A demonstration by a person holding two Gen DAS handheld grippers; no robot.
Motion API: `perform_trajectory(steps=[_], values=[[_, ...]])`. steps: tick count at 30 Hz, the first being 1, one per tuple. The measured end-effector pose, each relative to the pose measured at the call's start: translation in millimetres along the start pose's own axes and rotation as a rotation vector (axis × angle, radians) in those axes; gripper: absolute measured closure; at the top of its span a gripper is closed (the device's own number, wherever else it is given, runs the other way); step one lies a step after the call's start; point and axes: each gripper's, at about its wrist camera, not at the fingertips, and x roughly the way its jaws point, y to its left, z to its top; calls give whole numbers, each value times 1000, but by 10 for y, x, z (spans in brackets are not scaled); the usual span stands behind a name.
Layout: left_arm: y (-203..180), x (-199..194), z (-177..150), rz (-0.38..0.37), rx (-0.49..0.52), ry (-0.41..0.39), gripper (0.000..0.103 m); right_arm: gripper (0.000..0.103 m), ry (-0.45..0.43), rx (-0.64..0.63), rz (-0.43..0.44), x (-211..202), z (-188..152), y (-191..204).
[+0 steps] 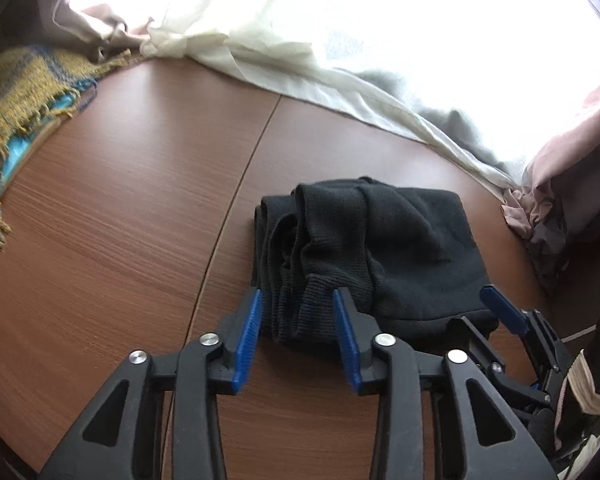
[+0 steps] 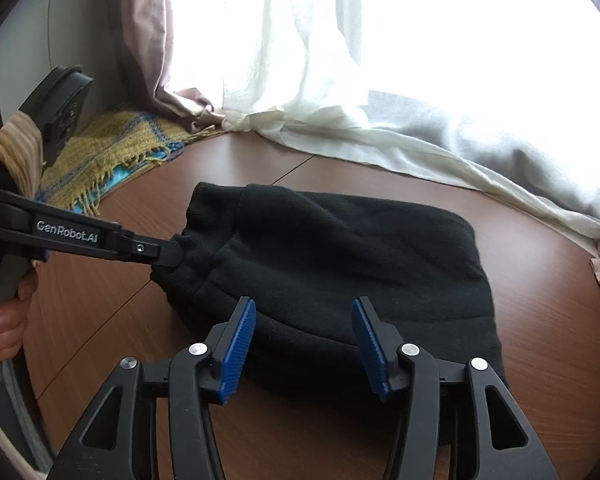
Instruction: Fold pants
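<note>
Black pants (image 1: 404,240) lie folded into a thick bundle on the brown wooden table (image 1: 120,220). In the left wrist view my left gripper (image 1: 297,300) stands open at the bundle's near left corner. Ribbed layered edges lie between its blue pads (image 1: 249,320), which do not press them. My right gripper (image 1: 485,314) shows at the bundle's near right corner. In the right wrist view the right gripper (image 2: 304,306) is open, its blue pads (image 2: 239,344) straddling the near edge of the pants (image 2: 340,248). The left gripper (image 2: 171,255) reaches in from the left to the ribbed end.
A yellow and blue fringed blanket (image 1: 16,92) lies at the table's left edge. White curtains (image 1: 300,60) and pink cloth (image 1: 540,208) drape onto the far and right sides. A person's hand (image 2: 4,332) holds the left gripper's handle. Bare wood lies left of the pants.
</note>
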Motion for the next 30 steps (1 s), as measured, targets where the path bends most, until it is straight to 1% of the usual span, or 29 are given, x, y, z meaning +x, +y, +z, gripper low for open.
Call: perform_trajectory(steps=[1,4,5,6,9,11,13,15,17,20,22,26,30], values=[[-29,-60,-7,16,15,-29,55,39,-19,21,-16,-69,9,-39],[-104,-121,-24,48,69,-71,50,29,-93,84,-87,-288,36,-169],[-115,-102,-26,48,77,-72,47,27,-112,106,-116,-342,46,-219],[-106,-72,-29,45,77,-68,47,22,-126,130,-141,-376,58,-279],[-36,54,-1,23,34,-45,47,21,-146,213,-225,-421,60,-487],[-17,149,46,0,4,-32,47,21,-129,263,-282,-364,56,-621],[-33,220,97,-7,-5,-25,47,21,-97,308,-309,-272,41,-747],[-63,278,162,-30,-10,-25,43,21,-74,350,-314,-187,21,-854],[-66,350,217,-40,-24,-12,43,21,-62,382,-298,-104,15,-923],[-28,495,268,-10,-33,18,43,21,-36,404,-290,35,3,-975],[1,568,267,-13,-36,37,41,21,-14,416,-287,105,-22,-1006],[18,656,264,9,-16,43,32,21,34,429,-290,227,-85,-1052],[59,721,268,-11,-20,53,30,21,71,430,-283,312,-140,-1082]])
